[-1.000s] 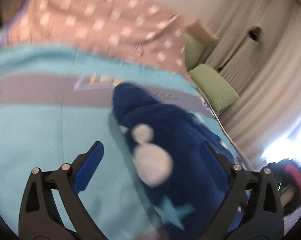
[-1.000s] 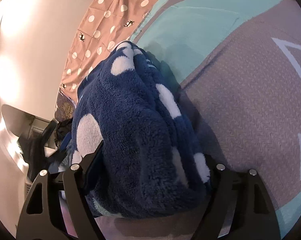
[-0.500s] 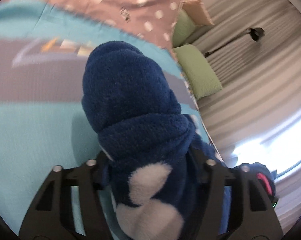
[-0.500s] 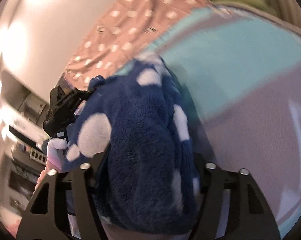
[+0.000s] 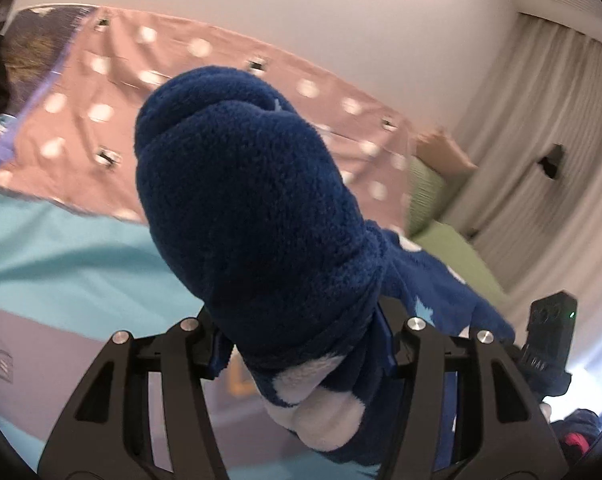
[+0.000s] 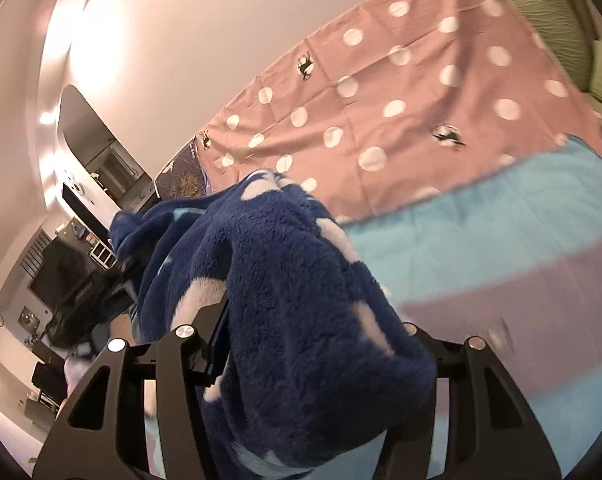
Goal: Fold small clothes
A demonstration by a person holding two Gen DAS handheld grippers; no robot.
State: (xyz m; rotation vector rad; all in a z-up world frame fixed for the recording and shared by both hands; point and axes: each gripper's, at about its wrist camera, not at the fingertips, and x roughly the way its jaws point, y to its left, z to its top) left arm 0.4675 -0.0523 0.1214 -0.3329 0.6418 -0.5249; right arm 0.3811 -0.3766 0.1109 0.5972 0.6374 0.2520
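Note:
A dark blue fleece garment (image 5: 253,208) with white dots and pale stars hangs between both grippers, lifted above the bed. My left gripper (image 5: 301,356) is shut on one bunched end of it, which bulges up over the jaws. My right gripper (image 6: 317,356) is shut on the other end (image 6: 293,288), whose fleece drapes over and hides the right finger. The garment stretches from the left gripper toward the right gripper's camera body (image 5: 549,332). The fingertips are hidden by the fabric.
The bed below carries a turquoise and grey blanket (image 6: 501,232) and a pink dotted sheet (image 6: 401,92) by the white wall. Green pillows (image 5: 449,224) lie at the head, curtains (image 5: 541,160) behind. Dark furniture (image 6: 69,280) stands left of the bed.
My left gripper went from open beside the garment to shut on its end. Both grippers have lifted the garment off the blanket, and the views have tilted up toward the wall.

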